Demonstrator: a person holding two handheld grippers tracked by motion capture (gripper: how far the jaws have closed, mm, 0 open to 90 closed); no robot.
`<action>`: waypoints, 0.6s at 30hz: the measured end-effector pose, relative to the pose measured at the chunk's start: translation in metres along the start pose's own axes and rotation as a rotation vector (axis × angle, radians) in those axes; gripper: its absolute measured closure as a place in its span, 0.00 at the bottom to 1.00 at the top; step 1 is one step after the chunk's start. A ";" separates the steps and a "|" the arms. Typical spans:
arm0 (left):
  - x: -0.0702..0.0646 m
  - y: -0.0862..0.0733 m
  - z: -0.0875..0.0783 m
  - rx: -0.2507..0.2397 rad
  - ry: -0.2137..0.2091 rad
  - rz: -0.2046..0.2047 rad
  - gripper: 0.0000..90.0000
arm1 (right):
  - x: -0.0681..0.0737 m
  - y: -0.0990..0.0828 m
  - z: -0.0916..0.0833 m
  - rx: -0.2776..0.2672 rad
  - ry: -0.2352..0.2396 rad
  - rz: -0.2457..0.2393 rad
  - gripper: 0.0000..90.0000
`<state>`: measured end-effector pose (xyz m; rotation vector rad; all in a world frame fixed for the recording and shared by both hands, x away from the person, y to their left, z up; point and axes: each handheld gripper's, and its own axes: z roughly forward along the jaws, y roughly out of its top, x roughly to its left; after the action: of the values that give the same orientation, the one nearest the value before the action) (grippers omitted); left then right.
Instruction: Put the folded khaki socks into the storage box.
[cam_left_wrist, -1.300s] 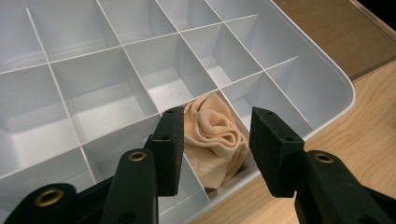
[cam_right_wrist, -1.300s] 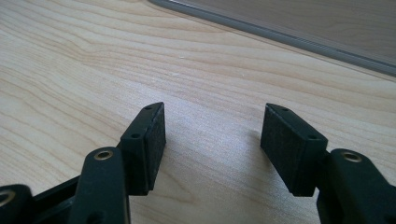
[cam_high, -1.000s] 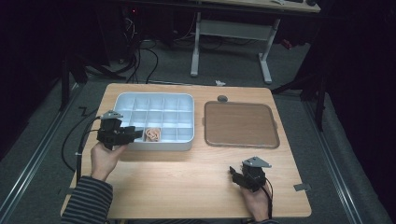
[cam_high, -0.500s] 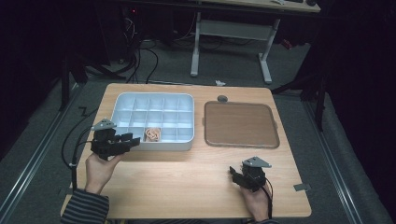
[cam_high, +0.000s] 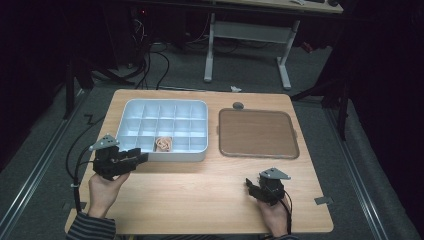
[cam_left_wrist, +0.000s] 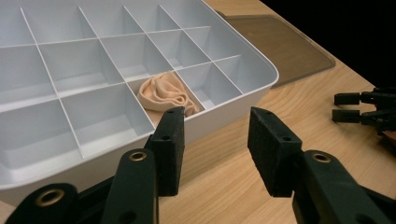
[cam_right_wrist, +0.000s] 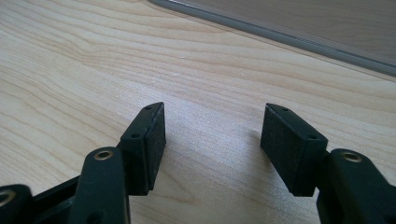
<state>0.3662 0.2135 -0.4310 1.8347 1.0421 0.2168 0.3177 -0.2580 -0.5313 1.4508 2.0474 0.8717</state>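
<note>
**Left tongs backed off the box, bands left in their cell**

Over the last second my left tongs (cam_high: 141, 158) have pulled back from the organizer box (cam_high: 131, 107) toward my near-left table edge; they sat right at the rubber bands before, and now hang just outside the front wall. Right tongs (cam_high: 249, 186) haven't shifted.

Bands (cam_left_wrist: 166, 91): tan bundle in the front row, third cell from my left, heaped loosely, touching nothing of mine.

Left tongs: jaws released, nothing between the pads (cam_left_wrist: 170, 140). Right tongs (cam_right_wrist: 210, 135): also released, empty, over bare table (cam_right_wrist: 93, 56), just short of the brown tray (cam_high: 257, 132).

Step in hand looks like a retreat after the drop. To do it well, I'd say:
- keep the jaws apart so no band snags and trails out
- clear the front wall before swinging sideways
- don't nudge the box

Count:
- band bundles: one, strands too tangled to count
- box: one, cells in three rows of five
- tray: one
- tongs: two
</note>
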 end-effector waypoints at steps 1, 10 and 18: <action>0.000 -0.002 0.000 0.000 -0.002 -0.003 0.63 | 0.000 0.000 0.000 0.000 0.000 0.002 0.45; 0.000 -0.014 0.001 0.001 -0.014 -0.025 0.63 | 0.000 0.000 0.000 0.000 0.000 0.002 0.45; -0.001 -0.024 0.004 0.010 -0.014 -0.040 0.62 | 0.000 0.000 0.000 0.000 -0.001 0.002 0.45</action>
<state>0.3544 0.2141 -0.4519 1.8205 1.0707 0.1750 0.3175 -0.2578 -0.5313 1.4535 2.0461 0.8717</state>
